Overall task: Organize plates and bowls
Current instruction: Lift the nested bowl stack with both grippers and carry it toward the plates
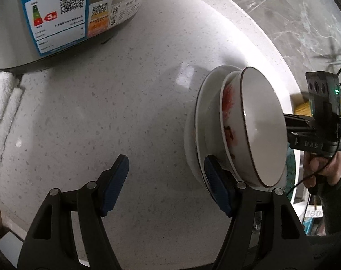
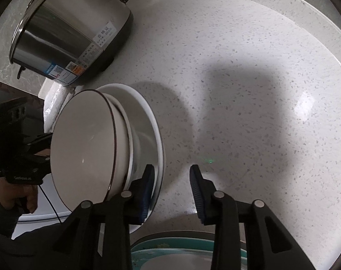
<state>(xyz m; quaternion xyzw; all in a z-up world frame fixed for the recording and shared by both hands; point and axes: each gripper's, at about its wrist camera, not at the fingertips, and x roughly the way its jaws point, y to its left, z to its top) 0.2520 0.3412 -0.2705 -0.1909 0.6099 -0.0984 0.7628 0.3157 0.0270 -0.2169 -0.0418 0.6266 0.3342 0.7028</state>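
Observation:
A stack stands on the white speckled counter (image 1: pixel 136 117): a dark-rimmed white bowl (image 1: pixel 263 126) on a red-patterned bowl (image 1: pixel 227 112) on white plates (image 1: pixel 207 103). My left gripper (image 1: pixel 166 184) is open, its right finger beside the plates' rim. In the right wrist view the stack shows as the bowl (image 2: pixel 85 141) over the plate (image 2: pixel 148 121). My right gripper (image 2: pixel 171 193) is open, its left finger against the plate's edge. Each gripper appears in the other's view, beyond the stack.
A steel rice cooker (image 1: pixel 58 15) stands at the back; it also shows in the right wrist view (image 2: pixel 69 33). A white towel (image 1: pixel 1 103) lies beside it. A teal-rimmed plate (image 2: pixel 181 254) lies under my right gripper. The counter edge (image 1: pixel 280 51) drops to a marble floor.

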